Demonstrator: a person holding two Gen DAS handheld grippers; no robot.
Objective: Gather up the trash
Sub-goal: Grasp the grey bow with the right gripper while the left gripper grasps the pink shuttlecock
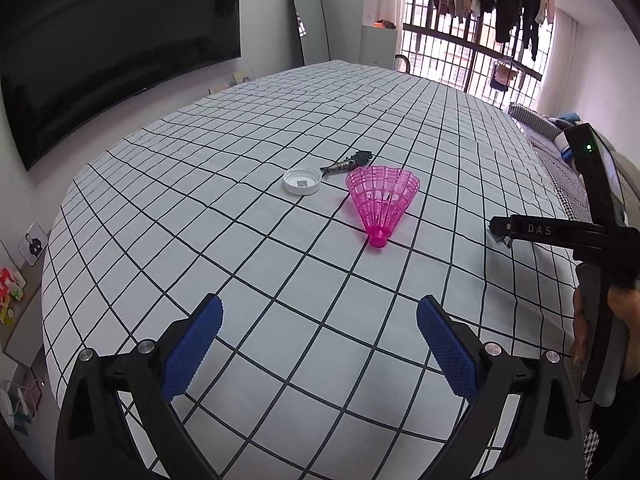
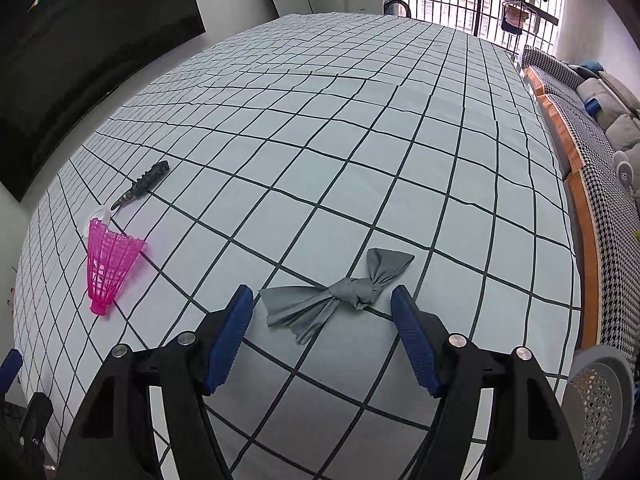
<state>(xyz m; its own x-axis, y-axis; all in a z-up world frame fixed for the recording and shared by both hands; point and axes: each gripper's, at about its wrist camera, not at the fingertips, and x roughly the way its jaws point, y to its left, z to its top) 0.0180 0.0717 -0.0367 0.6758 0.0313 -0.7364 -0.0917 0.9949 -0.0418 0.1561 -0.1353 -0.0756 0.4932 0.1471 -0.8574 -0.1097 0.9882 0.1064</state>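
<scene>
Bed (image 1: 248, 264) w/ white sheet, black grid, fills both views; fabric mostly flat, a few low creases toward the far end. TV (image 1: 112, 52) on the wall at left, mirror (image 1: 310, 20) leaning at the far wall, barred window (image 1: 472, 36) w/ hanging clothes behind. Sofa (image 2: 600, 168) w/ houndstooth cover runs along the bed's right edge; grey mesh bin (image 2: 600, 396) at bottom right, just off the near corner.

Trash on the sheet: pink shuttlecock (image 1: 380, 200) lying on its side, white lid (image 1: 302, 182) just beyond it, dark fish-shaped bit (image 1: 348, 162) next to the lid. All three sit near the bed's left part. Knotted grey cloth (image 2: 340, 298) lies apart, to their right.

Left gripper (image 1: 320, 344) wide open, nothing in it, above bare sheet short of the shuttlecock. Right gripper (image 2: 322, 328) also wide open, empty; cloth lies between and just ahead of its tips, pads not touching it.

Centre and far half of the bed bare.
</scene>
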